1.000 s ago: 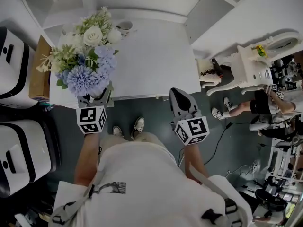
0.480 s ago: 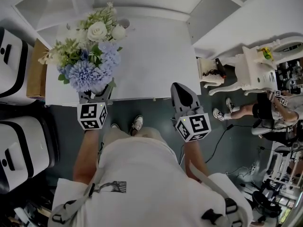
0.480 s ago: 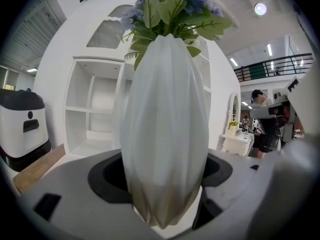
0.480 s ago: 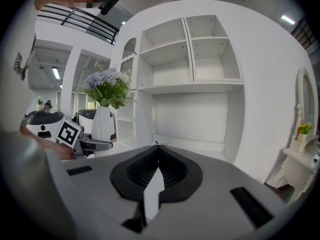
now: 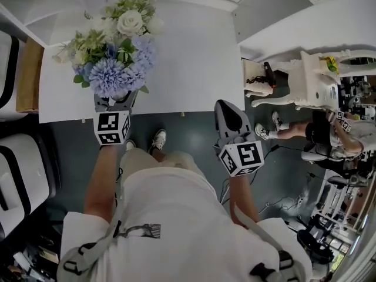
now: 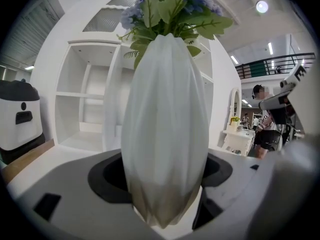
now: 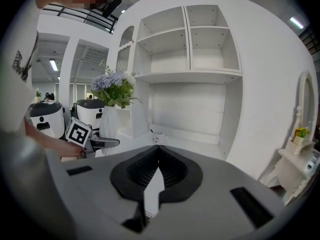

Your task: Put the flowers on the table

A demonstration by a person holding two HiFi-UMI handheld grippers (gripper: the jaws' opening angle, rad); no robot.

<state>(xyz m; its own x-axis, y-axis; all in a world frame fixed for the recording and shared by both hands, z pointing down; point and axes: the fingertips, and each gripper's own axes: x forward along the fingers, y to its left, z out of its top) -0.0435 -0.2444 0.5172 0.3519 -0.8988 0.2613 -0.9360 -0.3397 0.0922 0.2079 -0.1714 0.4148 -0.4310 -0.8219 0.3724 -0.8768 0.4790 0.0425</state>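
Both grippers have moved forward since the earlier frame, bringing the bouquet from the table's near edge to over its top. My left gripper (image 5: 116, 103) is clamped on the white ribbed vase (image 6: 165, 124), which stands upright between its jaws. The blue and white flowers (image 5: 114, 46) fan out above them, and the white table (image 5: 194, 51) lies below and ahead. I cannot tell whether the vase's base touches it. My right gripper (image 7: 157, 164) is pressed closed on nothing, its tips at the table's near edge, with white shelving (image 7: 200, 59) beyond.
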